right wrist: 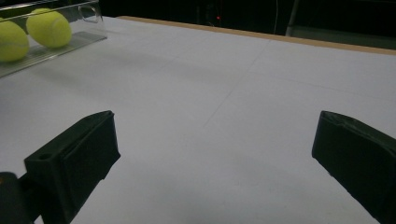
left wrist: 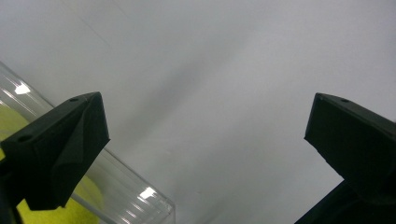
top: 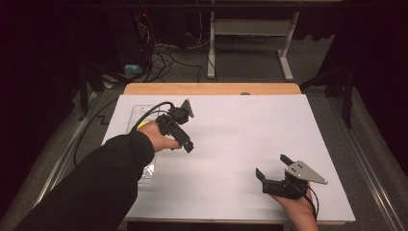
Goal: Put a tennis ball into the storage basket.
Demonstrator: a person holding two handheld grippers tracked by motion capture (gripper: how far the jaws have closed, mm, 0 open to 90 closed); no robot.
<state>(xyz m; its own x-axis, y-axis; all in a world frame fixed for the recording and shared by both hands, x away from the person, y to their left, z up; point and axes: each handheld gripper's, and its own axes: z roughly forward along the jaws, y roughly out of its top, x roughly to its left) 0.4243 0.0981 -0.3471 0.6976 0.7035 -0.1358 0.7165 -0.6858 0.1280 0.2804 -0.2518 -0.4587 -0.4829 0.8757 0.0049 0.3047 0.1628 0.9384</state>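
I see both grippers released: left gripper (top: 185,140) beside the clear tray (right wrist: 56,44) (two tennis balls (right wrist: 49,28) inside), right gripper (top: 272,166) over bare desk (top: 231,139).

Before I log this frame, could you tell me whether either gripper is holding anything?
Nothing is held: the left gripper and the right gripper are both open over the white table.

Matt white paper (top: 231,144) is covering the wood table (top: 211,88). The clear plastic tray (right wrist: 51,46) is glinting glossily around fuzzy yellow balls (right wrist: 49,28). The black jaws are looking like matt plastic; the sleeve (top: 96,183) is dark cloth.
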